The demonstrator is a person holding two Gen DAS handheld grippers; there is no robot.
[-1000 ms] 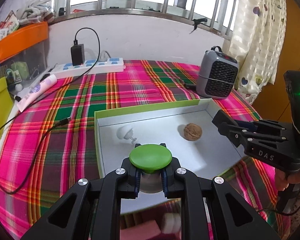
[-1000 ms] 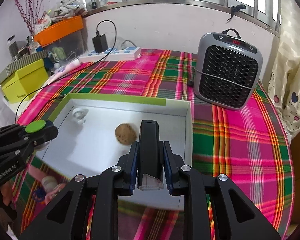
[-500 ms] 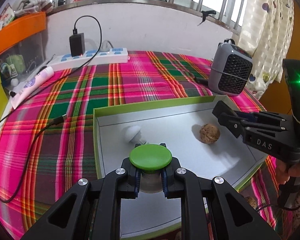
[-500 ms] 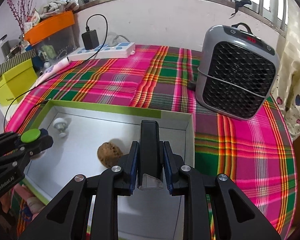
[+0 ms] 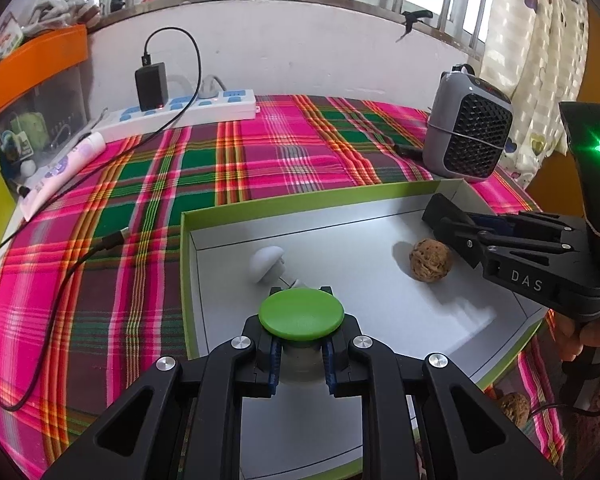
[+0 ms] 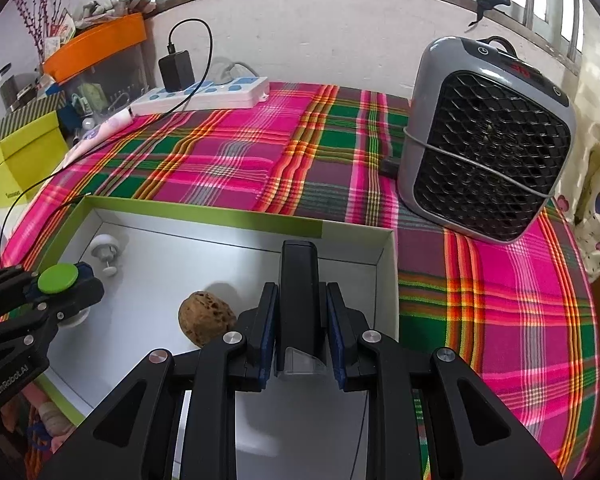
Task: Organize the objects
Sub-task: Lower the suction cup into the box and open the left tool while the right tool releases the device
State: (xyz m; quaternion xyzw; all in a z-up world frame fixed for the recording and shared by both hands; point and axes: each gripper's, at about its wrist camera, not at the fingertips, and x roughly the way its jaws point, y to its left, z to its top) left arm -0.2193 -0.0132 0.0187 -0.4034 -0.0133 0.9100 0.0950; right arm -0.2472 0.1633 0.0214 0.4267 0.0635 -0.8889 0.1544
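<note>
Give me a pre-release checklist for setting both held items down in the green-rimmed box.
1. Left gripper shut on the green-capped jar: ok.
2. Right gripper shut on the black bar: ok.
3. Both items over the box: ok.
4. Bare floor beside the walnut and white knob: ok.
5. Jar touching the floor: cannot tell.
6. Grippers apart from each other: ok.
</note>
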